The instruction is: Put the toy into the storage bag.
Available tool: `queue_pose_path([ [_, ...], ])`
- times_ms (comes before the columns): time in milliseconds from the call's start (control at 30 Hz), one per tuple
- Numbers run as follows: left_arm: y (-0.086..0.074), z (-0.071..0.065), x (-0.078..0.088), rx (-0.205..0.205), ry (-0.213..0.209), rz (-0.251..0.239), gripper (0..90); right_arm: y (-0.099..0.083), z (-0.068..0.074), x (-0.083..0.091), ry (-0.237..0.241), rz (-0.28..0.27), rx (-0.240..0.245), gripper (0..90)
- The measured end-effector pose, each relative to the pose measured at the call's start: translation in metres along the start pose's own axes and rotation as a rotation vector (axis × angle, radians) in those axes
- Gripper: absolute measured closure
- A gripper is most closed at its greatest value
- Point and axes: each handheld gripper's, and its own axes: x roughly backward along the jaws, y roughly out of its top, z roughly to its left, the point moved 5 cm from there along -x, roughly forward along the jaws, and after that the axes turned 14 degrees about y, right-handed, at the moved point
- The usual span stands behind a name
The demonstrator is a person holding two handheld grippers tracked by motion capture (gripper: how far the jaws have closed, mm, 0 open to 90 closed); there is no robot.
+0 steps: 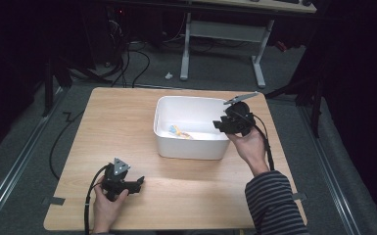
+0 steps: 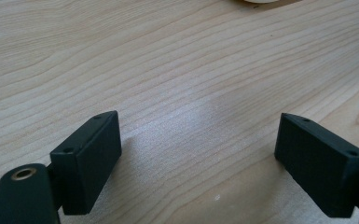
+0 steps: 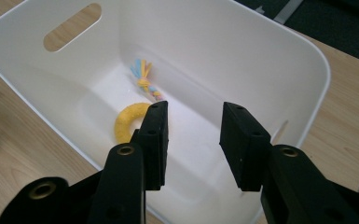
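Table [image 1: 127, 122]: wooden; it carries the tub toward its far right part, and the left gripper rests on it near the front left edge, well apart from the tub.
Tub [image 1: 191, 147]: white plastic, upright, with a slot handle [image 3: 72, 27] in one end wall; it is the landmark for everything below.
Right gripper [image 3: 193, 140]: held over the tub's right rim, tipped down into it; jaws partly spread with nothing between them.
Left gripper [image 2: 198, 154]: jaws spread wide over bare wood, nothing between them; the hand lies low on the table.
Toy [image 3: 130, 119]: a yellow ring with a blue and yellow knotted tail, lying on the tub's floor below the right gripper, clear of the jaws.
Risk, tub: the hand hangs close to the right rim, so I judge a careless pull-away could catch the wall and drag or tip the tub.
Risk, toy: the tail lies loose, and a low jaw could snag it and lift the toy out again.
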Motion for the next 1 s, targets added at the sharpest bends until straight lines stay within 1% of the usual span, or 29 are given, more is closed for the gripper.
queue_pose_path([
  [100,0.0,0.0,0.0,0.0,0.0,0.0,14.8,-0.004,-0.006,0.009,-0.009,-0.025,-0.014,58.1],
  [200,0.0,0.0,0.0,0.0,0.0,0.0,14.8,-0.008,-0.013,0.018,-0.04,-0.052,-0.035,56.1],
  [267,0.0,0.0,0.0,-0.001,0.0,0.0,14.8,-0.011,-0.016,0.02,-0.039,-0.06,-0.04,55.5],
  [500,0.0,0.0,0.0,-0.001,0.0,0.0,14.8,-0.021,-0.023,0.031,-0.048,-0.074,-0.061,54.2],
  [767,0.0,0.0,0.0,-0.001,0.0,0.0,14.8,-0.03,-0.029,0.044,-0.068,-0.088,-0.071,52.8],
  [867,0.0,0.0,0.0,-0.001,0.0,0.0,14.8,-0.034,-0.033,0.048,-0.068,-0.101,-0.077,52.5],
  [1000,0.0,0.0,0.0,-0.001,0.001,-0.001,14.8,-0.041,-0.036,0.053,-0.076,-0.106,-0.085,52.6],
])
